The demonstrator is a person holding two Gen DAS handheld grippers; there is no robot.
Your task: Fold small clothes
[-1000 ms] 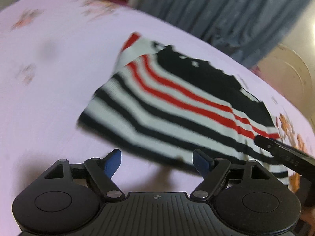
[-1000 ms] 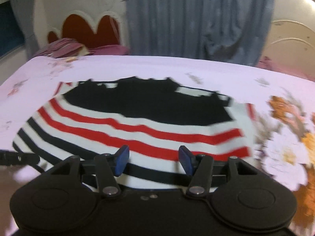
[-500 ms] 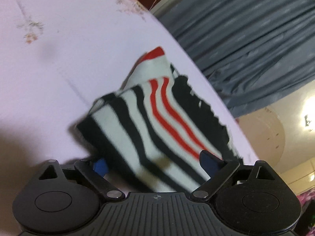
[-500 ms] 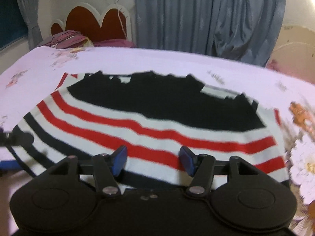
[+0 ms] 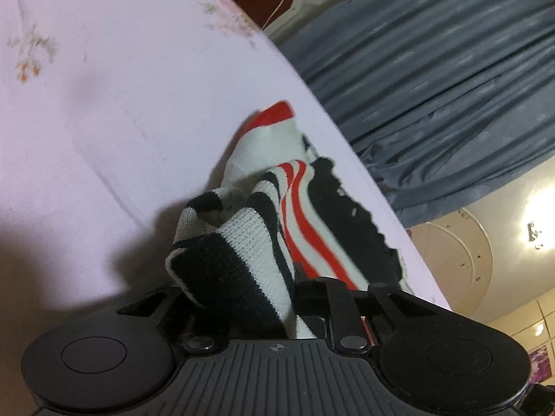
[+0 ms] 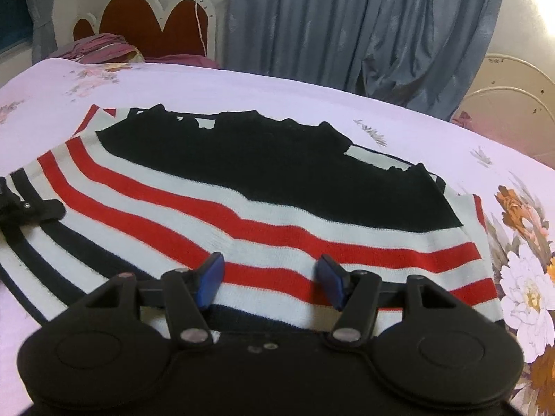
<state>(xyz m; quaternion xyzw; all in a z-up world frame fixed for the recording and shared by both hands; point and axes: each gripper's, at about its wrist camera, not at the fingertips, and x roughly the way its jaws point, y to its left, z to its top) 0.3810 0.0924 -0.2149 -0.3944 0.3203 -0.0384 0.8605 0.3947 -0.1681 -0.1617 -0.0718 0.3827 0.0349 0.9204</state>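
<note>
1. Striped sweater (image 6: 263, 208): a small knit in black, white and red bands, spread over the pink floral bedsheet (image 5: 121, 104); its black upper panel lies toward the curtain (image 6: 347, 27).
2. Left gripper (image 5: 242, 298): pressed together on the sweater's near left corner. One second ago its blue pads stood apart, short of the hem; half a second ago the cloth lay between them; now they are buried in the bunched knit, which rises in a fold above the sheet.
3. Right gripper (image 6: 270, 280): spread, its blue pads (image 6: 210, 277) hovering over the lower red stripes and pinching nothing. Its jaws have kept this gap throughout, while the view has drawn nearer to the hem.
4. Meaning for the task: the left corner appears secured, so one side seems ready to lift. The right side is not yet gripped; closing there on the hem probably comes next, before the edge can be carried over evenly.
</note>
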